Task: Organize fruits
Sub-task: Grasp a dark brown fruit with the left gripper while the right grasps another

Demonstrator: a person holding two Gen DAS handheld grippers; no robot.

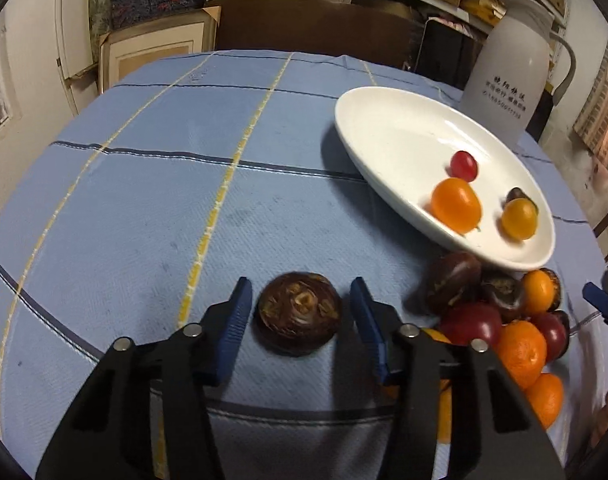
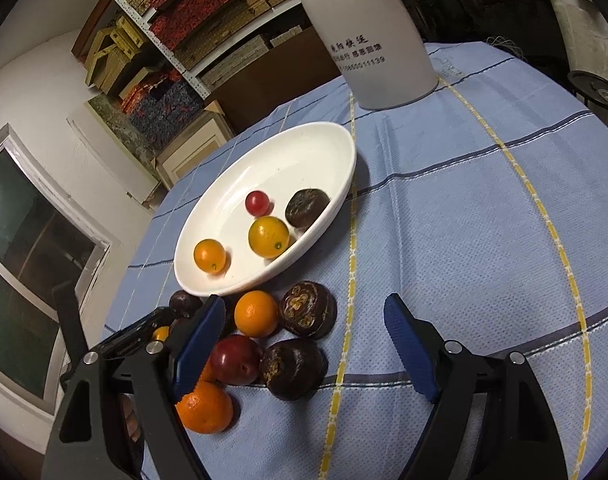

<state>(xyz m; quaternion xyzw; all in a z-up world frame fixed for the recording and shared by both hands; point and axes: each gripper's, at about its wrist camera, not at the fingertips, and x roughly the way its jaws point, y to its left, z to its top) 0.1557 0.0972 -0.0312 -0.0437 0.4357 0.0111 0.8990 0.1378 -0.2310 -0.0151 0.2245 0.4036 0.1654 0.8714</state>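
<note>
The left gripper [image 1: 299, 312] stands open, its fingers [image 1: 239, 312] flanking a brown water chestnut [image 1: 298, 313] on the tabletop [image 1: 143, 200] without touching. The right gripper [image 2: 304, 344] gapes wide, empty, over the fruit pile [image 2: 263, 344]; the white dish [image 2: 304, 148] lies at 11 o'clock.

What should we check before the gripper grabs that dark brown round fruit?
1. Left gripper open: ok.
2. Dark brown round fruit sits between its fingers, apart from both: ok.
3. Fruit lies alone on the blue checked tablecloth, nothing beside it: ok.
4. White oval dish has bare room: ok.
5. Right gripper open, holding nothing: ok.
6. Fruit soft or firm: cannot tell.
</note>
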